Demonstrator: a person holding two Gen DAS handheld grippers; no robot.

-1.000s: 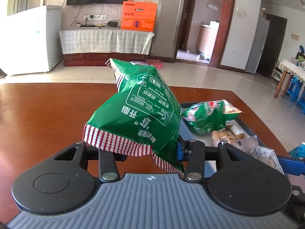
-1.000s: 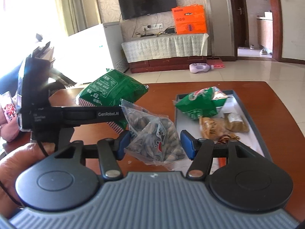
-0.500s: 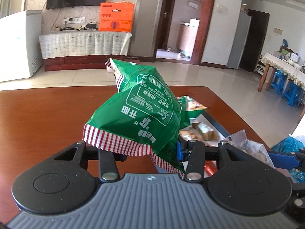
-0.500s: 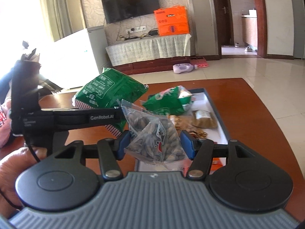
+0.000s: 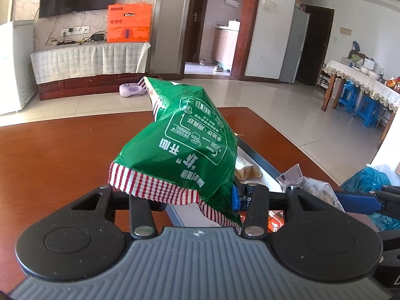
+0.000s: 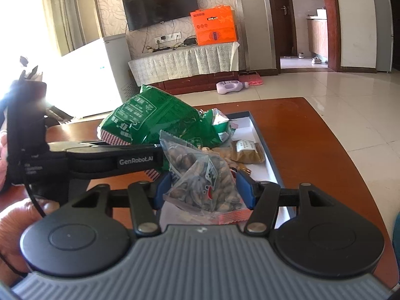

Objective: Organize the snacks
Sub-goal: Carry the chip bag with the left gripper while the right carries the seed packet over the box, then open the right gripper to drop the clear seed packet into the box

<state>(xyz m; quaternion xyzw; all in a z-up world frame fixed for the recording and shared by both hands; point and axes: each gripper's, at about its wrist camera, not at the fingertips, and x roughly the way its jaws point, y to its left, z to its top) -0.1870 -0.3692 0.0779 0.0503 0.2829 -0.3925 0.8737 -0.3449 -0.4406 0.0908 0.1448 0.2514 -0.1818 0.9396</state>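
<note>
My left gripper point(image 5: 197, 200) is shut on the lower corner of a green snack bag point(image 5: 190, 147) with a red-and-white checked edge. It holds the bag up over the near end of a white tray point(image 5: 260, 161) with a dark rim. My right gripper point(image 6: 205, 190) is shut on a clear bag of striped seeds point(image 6: 200, 175), its blue pads pressing both sides above the tray point(image 6: 266, 140). The right wrist view shows the left gripper point(image 6: 157, 155) coming in from the left with the green bag point(image 6: 155, 120). The seed bag point(image 5: 312, 187) shows at the right of the left wrist view.
In the tray lie a second green bag point(image 6: 218, 125), brown packets point(image 6: 247, 151) and an orange wrapper point(image 5: 275, 222). The tray sits on a brown wooden table point(image 5: 62, 155). A hand point(image 6: 15, 225) holds the left gripper. A blue plastic bag point(image 5: 367, 182) lies off the table's right.
Both grippers have moved toward the tray with their bags still held. The green bag now hangs over the tray's near end and hides most of its contents in the left wrist view.
</note>
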